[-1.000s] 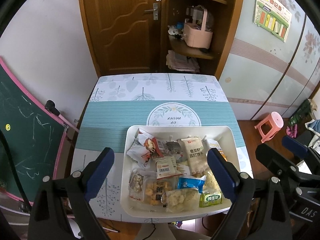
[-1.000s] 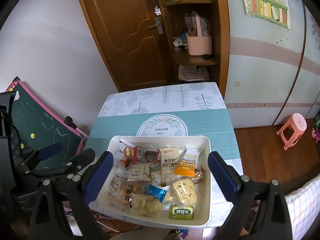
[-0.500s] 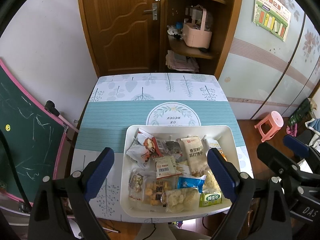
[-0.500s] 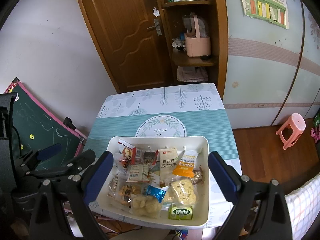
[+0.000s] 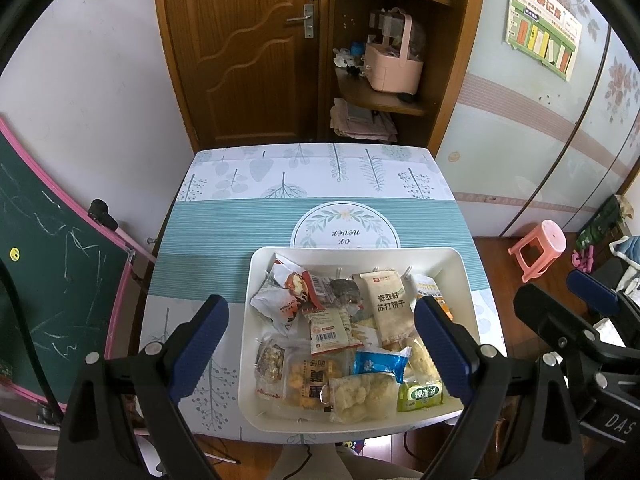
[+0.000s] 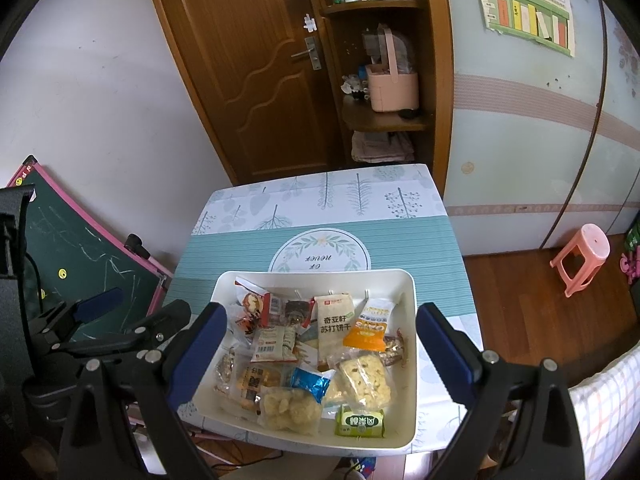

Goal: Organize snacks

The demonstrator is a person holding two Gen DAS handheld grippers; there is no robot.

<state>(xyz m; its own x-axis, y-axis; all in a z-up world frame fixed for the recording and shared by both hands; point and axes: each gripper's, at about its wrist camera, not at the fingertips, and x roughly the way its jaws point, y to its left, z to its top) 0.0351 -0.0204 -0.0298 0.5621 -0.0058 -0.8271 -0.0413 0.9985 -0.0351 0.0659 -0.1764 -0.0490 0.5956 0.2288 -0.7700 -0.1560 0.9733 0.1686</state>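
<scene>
We hold both grippers up above the near edge of the table, neither touching anything; left gripper has its jaws spread wide w/ nothing between them, & the right gripper is likewise wide apart & empty. White tray sits on the near half of the table, just this side of the round leaf emblem; it's full of wrapped snacks lying loose & overlapping. In the left wrist view we see a tall beige cracker pack at the tray's far side, a red-and-white packet at far left, a blue wrapper near the middle, a green packet at the near right corner; an orange pouch shows right of the cracker pack in the right wrist view. Chalkboard leans left of the table; pink stool stands on the floor, well apart to the right.
</scene>
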